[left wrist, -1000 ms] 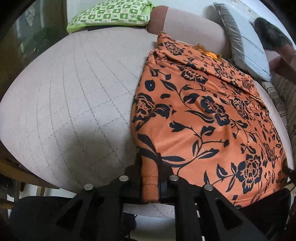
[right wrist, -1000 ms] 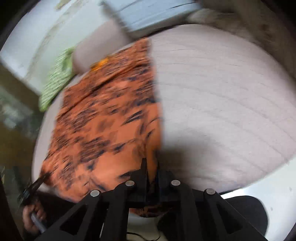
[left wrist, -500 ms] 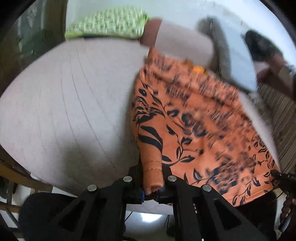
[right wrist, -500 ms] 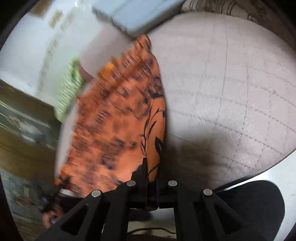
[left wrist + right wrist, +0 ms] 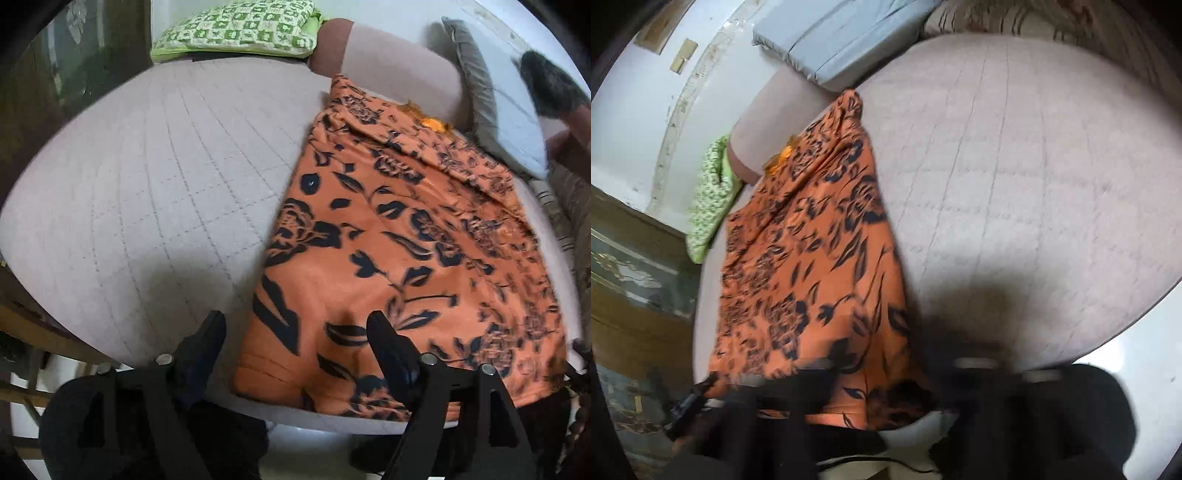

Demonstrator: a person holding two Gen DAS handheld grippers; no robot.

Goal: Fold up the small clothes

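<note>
Garment: the orange floral garment (image 5: 402, 254) lies spread on the quilted bed (image 5: 155, 192), its near hem at the bed's edge right under my grippers and its far end reaching away from me toward the pillows.

Left gripper: my left gripper (image 5: 295, 328) has its jaws opening. The garment's near left corner lies between the two fingers, and neither one presses on it.

Right gripper: my right gripper (image 5: 908, 373) is opening too, jaws wide apart over the near right corner of the garment, with no hold on the cloth that I can see.

Beyond the garment: a grey pillow (image 5: 495, 122) sits ahead and to the right of my left gripper, a green checked cushion (image 5: 236, 29) ahead and to its left, and a pink bolster (image 5: 388, 70) just past the garment's far end.

Risk: the near hem sits right on the bed's edge, so once released it could slide off toward me. If a finger snags the knit as I draw back, I'd expect the corner to drag and wrinkle.

Hard to make out: the right view is badly blurred low down, so those fingers are only dark smears. Whether the garment is one layer or already doubled, I cannot tell.
</note>
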